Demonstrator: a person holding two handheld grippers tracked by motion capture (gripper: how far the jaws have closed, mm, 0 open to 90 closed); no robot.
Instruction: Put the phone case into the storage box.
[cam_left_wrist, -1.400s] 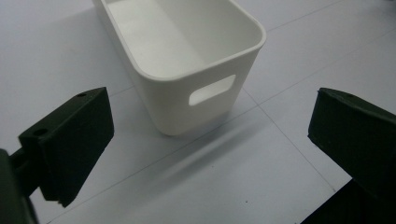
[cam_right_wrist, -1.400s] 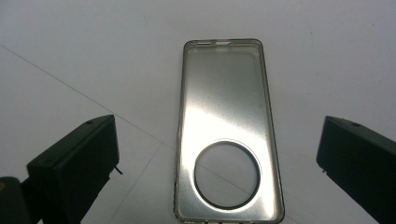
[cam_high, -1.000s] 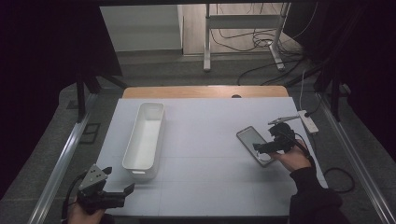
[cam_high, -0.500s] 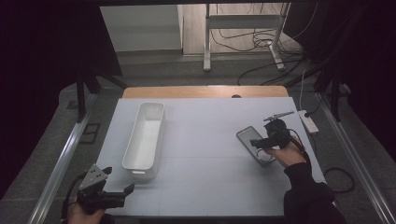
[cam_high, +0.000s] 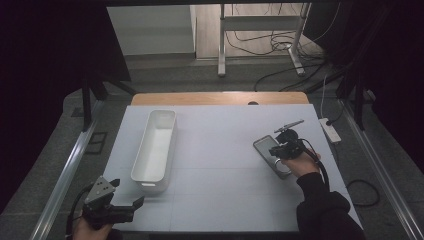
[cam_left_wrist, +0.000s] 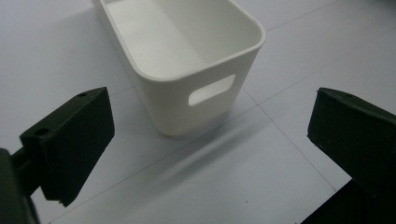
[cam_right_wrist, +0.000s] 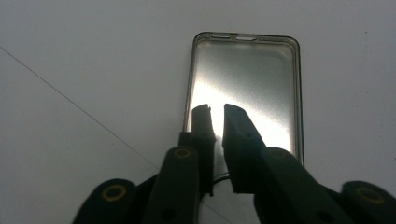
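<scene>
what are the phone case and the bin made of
Phone case: probably clear soft plastic or silicone; see-through, glossy, with a bright glare patch and a thin darker rim. Bin: looks like white moulded plastic, smooth and matte, with rounded corners and a cut-out handle slot.

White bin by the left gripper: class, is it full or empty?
Empty: the white bin shows only its bare inner floor and walls, in the high view too.

No legible text, label or number anywhere.
</scene>
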